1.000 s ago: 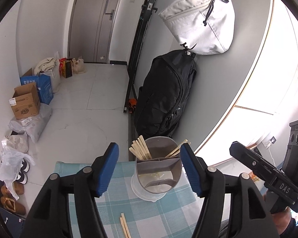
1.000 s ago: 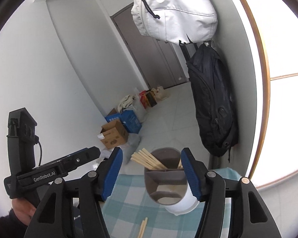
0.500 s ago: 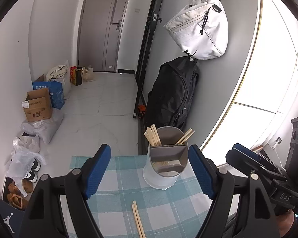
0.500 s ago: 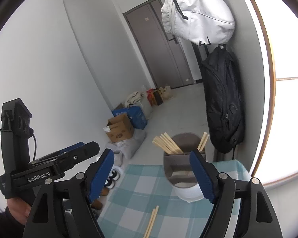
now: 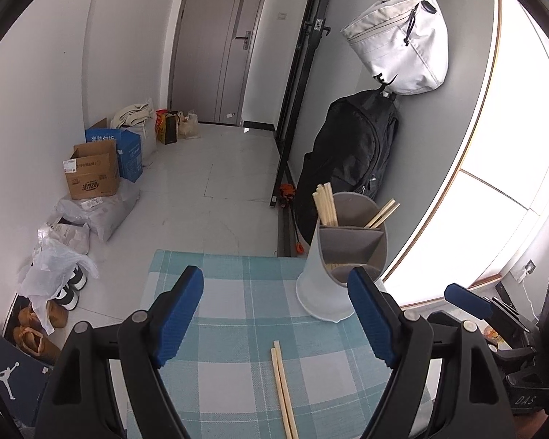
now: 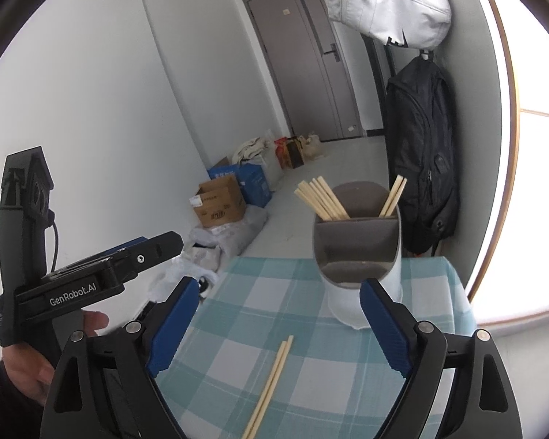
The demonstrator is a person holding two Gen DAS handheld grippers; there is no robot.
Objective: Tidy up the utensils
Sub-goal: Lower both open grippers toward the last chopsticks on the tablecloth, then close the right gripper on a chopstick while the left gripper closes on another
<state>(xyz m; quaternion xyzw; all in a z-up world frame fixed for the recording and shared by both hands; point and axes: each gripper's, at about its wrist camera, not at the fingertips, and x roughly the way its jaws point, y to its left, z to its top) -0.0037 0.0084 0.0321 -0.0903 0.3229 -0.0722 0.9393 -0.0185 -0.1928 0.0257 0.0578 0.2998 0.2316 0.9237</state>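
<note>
On the checked tabletop [image 5: 238,292] lies a loose pair of chopsticks [image 5: 283,389], side by side, near the front edge. Beyond them stands the white utensil holder [image 5: 329,292] with its grey divided insert; one bundle of chopsticks [image 6: 322,199] leans in its rear left compartment, and another pair [image 6: 393,195] leans in the rear right one. The left gripper [image 5: 274,320] hangs above the loose pair, its fingers [image 5: 179,314] released and spread wide with nothing between them. The right gripper [image 6: 274,329] also hangs over the cloth; its fingers [image 6: 382,323] have just been opening and grasp nothing. Behind the tabletop, a black backpack [image 5: 347,161] and a white bag [image 5: 399,44] hang on the grey wall, and cardboard boxes [image 5: 91,175] sit on the floor.
</note>
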